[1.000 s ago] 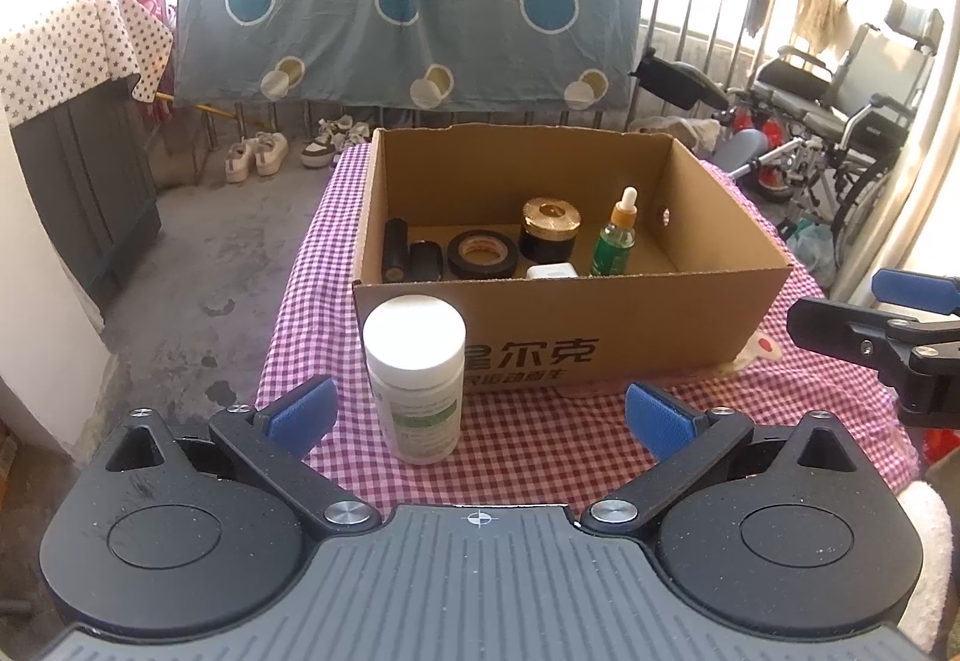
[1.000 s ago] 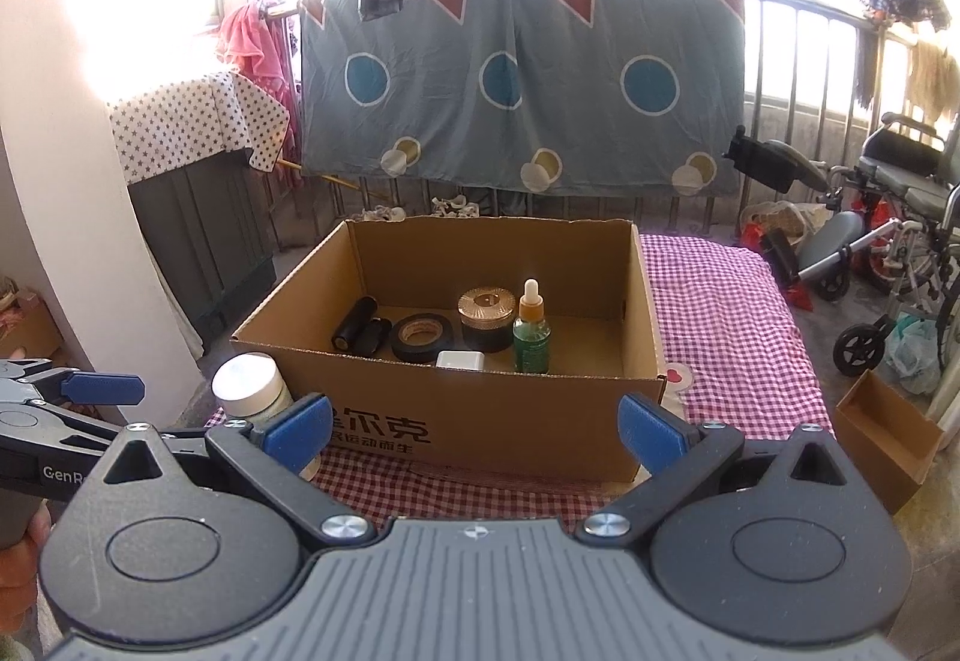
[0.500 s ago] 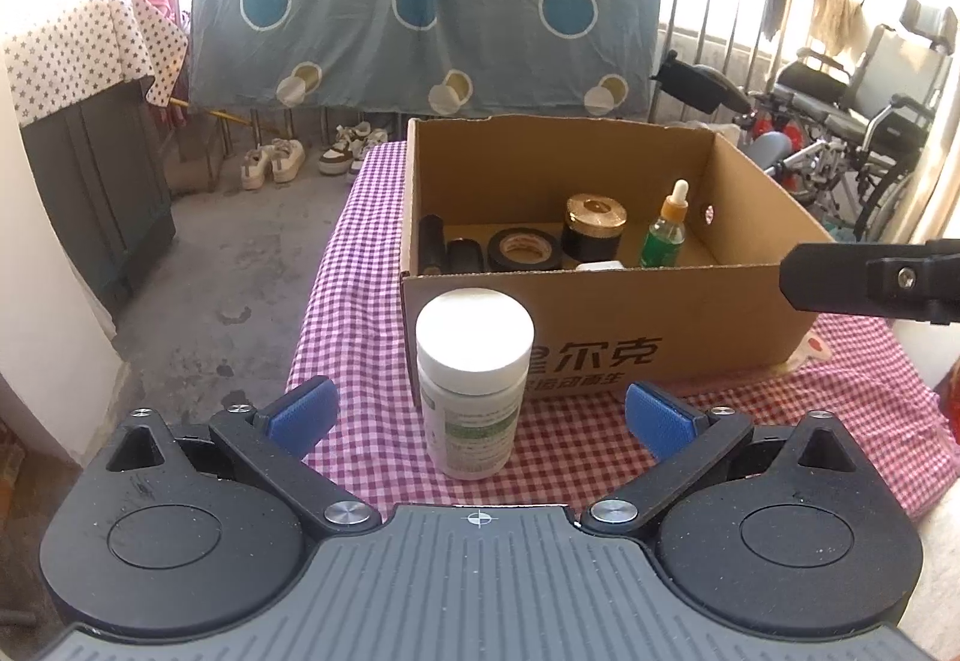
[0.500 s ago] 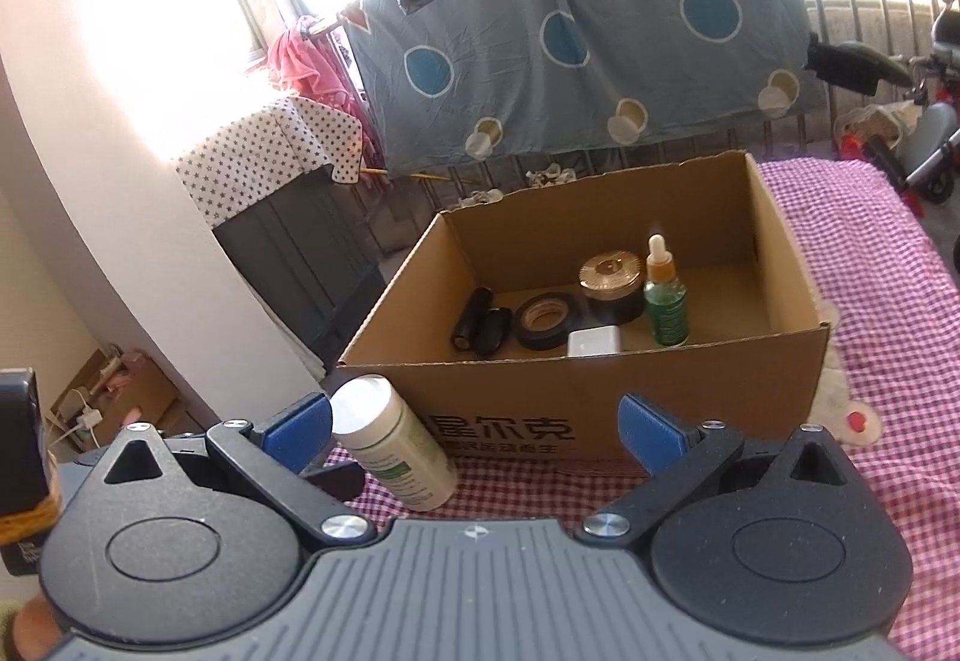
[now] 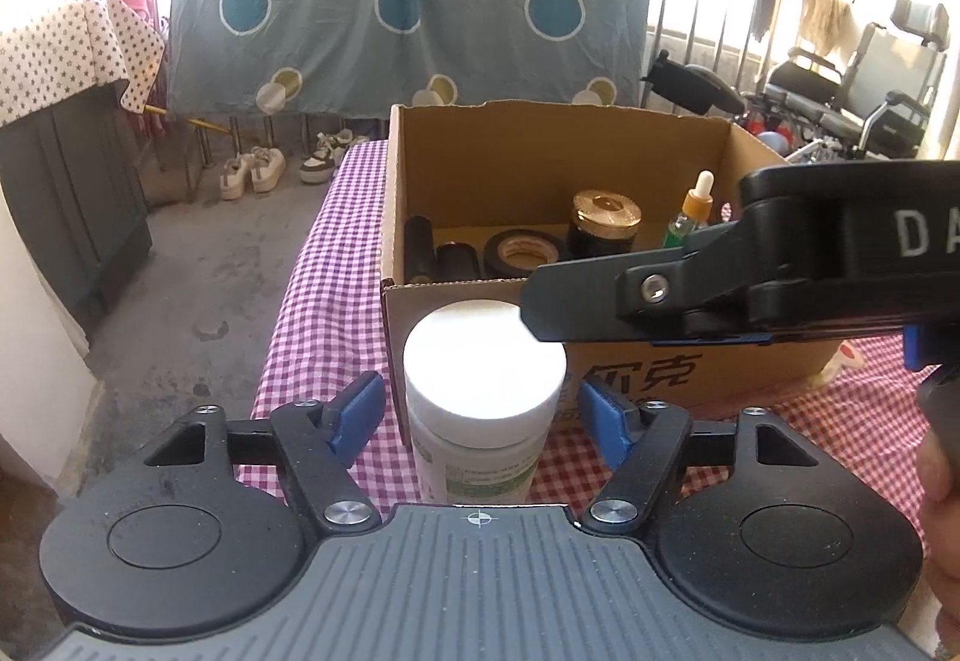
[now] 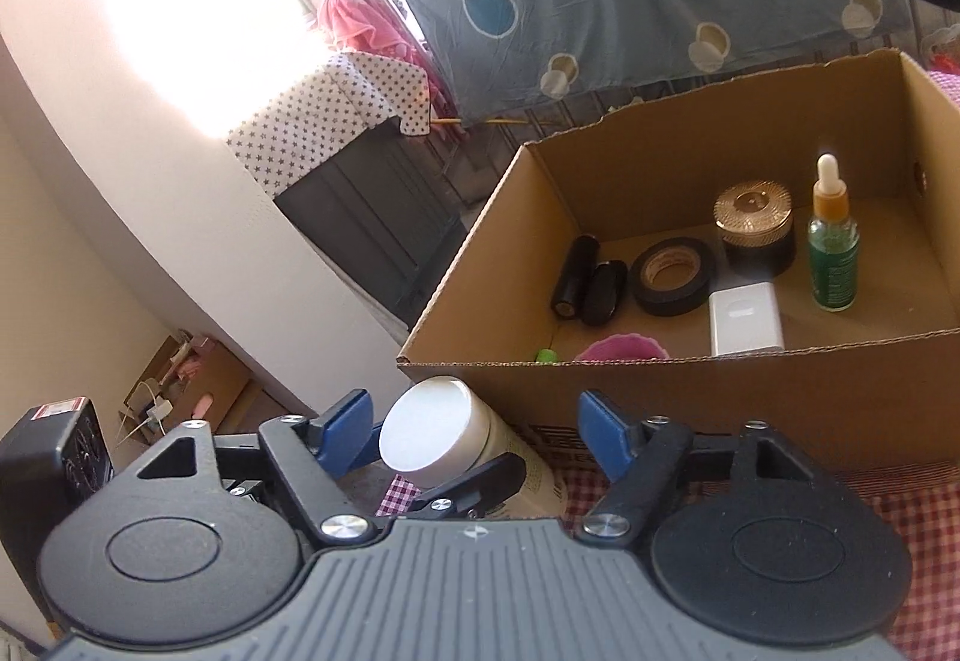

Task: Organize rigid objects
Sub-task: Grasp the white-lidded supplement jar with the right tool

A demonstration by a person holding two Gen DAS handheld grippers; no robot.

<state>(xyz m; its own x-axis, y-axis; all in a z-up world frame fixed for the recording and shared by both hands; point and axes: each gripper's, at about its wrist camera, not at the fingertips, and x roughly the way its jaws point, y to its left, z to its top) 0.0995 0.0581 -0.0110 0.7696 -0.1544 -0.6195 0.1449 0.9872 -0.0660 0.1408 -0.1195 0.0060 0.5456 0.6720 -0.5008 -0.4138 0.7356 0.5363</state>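
Since a second ago both grippers have dropped toward the white-capped bottle (image 5: 483, 409), their jaws closing. It stands at lower centre of the left wrist view, on the checked cloth (image 5: 312, 313) just before the cardboard box (image 5: 690, 367). The left gripper (image 5: 483, 412) brackets it, pads apart from its sides, not yet clamping. The right gripper (image 6: 474, 433) is unclenched too; in the left view its dark body crosses from the right, covering the box's near rim. Only the right wrist view shows the white block (image 6: 746, 317) and something pink (image 6: 621, 347), cut off by the rim.
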